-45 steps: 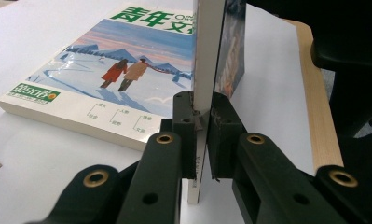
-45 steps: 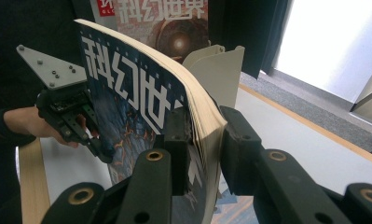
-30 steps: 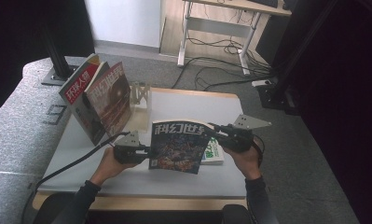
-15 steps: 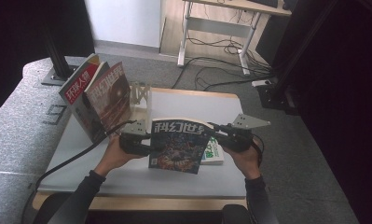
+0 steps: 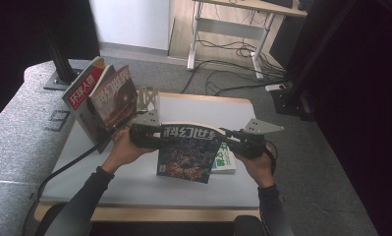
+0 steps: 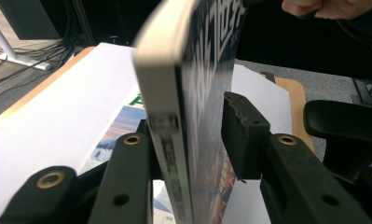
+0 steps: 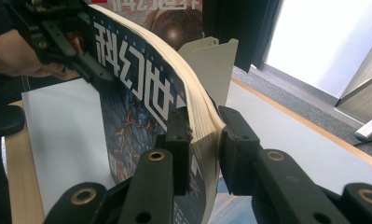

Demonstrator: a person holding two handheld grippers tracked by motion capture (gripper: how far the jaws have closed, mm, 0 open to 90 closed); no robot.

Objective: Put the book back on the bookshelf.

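A dark blue magazine (image 5: 186,152) with white characters across its top stands upright above the white table (image 5: 134,182), held from both sides. My left gripper (image 5: 154,135) is on its upper left edge. In the left gripper view the spine (image 6: 193,56) runs between the jaws, which have just been closing, and both pads touch it. My right gripper (image 5: 228,140) is shut on the upper right edge. In the right gripper view the bowed page edges (image 7: 202,112) are pinched between its pads (image 7: 179,135), with the left gripper (image 7: 81,60) beyond.
Two magazines (image 5: 110,96) lean upright at the table's back left beside a beige bookend (image 5: 148,101). A green-and-white magazine (image 5: 225,161) lies flat under the held one. A grey padded surface (image 5: 16,147) borders the left side, with a desk and cables behind.
My left hand has risen from the magazine's lower left edge to its upper left corner. The right hand and the magazine have hardly moved.
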